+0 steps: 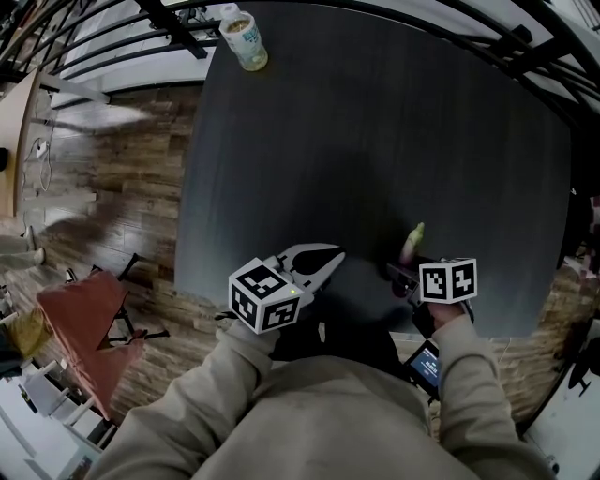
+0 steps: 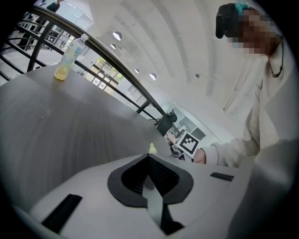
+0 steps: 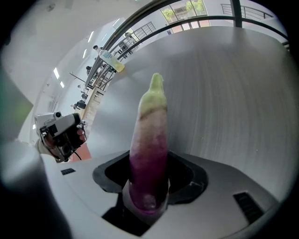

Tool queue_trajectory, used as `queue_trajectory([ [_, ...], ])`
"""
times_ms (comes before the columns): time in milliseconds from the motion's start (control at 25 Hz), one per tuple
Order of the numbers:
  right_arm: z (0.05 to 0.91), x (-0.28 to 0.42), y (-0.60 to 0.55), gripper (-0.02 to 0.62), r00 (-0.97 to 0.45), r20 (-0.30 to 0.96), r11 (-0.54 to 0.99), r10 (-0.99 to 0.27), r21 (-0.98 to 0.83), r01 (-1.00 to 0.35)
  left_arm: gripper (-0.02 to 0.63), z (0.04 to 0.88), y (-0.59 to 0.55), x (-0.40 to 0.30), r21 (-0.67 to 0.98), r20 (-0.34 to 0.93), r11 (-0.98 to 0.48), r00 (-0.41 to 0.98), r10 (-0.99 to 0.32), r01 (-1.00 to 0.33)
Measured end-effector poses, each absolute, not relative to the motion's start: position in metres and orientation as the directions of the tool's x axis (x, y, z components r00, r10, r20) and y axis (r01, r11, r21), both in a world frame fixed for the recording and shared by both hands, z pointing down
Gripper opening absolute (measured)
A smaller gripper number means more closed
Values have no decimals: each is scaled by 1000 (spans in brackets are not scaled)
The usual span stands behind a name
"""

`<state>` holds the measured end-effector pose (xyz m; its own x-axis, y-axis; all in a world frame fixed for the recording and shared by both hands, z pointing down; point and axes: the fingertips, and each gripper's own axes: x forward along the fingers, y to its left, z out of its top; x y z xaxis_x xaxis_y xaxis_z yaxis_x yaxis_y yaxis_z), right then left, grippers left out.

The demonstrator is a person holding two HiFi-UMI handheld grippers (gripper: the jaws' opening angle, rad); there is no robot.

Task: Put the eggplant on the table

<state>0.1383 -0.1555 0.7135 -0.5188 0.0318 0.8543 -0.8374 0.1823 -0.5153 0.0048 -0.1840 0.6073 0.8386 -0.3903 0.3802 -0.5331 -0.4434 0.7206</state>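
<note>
Dark grey table (image 1: 375,141) fills most of the head view, with wood-plank floor (image 1: 122,216) to its left and black railing (image 1: 141,28) along the far side. Your right gripper (image 1: 403,274) is pinching the eggplant (image 3: 150,140). Both pads clamp the purple butt end, and the body runs straight out along the jaws, fading to a pale green tip. It sits over the table's near edge on the right side, tip aimed away from you. Can't tell whether the tip touches the surface. Your left gripper (image 2: 148,157) has its jaws pressed together with nothing between them. It hangs over the near edge too, left of the right gripper and apart from it. Marker cubes on both grippers face the head camera. A clear bottle (image 1: 246,39) of yellowish liquid stands upright at the table's far left corner, well apart from both grippers.
</note>
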Motion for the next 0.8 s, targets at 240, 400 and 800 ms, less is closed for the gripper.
queue_trajectory([
  [240, 722, 146, -147, 222, -480, 875, 170, 56, -482, -859, 2, 610, -176, 4, 722, 382, -445, 842, -381, -529],
  [400, 725, 149, -145, 224, -473, 880, 174, 51, -474, -863, 2, 610, -173, 5, 734, 372, -444, 850, -372, -515],
  [800, 726, 147, -143, 273, -417, 906, 221, 71, -421, -879, 2, 607, -170, 5, 748, 367, -441, 863, -348, -496],
])
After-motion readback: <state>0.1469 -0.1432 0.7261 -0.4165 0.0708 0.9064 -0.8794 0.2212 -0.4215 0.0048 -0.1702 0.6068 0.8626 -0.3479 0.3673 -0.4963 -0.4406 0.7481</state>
